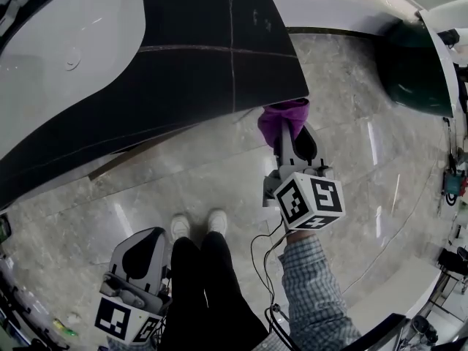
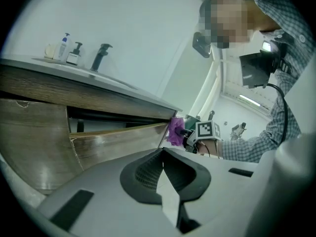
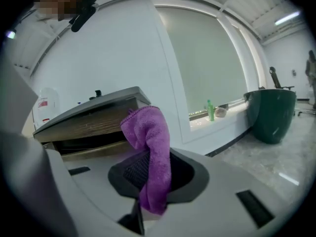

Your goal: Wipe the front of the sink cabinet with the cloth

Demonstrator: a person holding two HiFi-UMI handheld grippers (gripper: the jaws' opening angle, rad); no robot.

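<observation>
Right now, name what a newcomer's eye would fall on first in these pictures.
The purple cloth, clamped in the right gripper, stands out at the corner of the sink cabinet. The left gripper hangs shut and empty by the person's leg, and a dark green bin stands on the floor at far right.

The left gripper has its jaws pressed together, nothing between them. Just beyond their tips, the right gripper holds a purple cloth at the corner of the wooden cabinet. A faucet and bottles stand far up to the left.
</observation>
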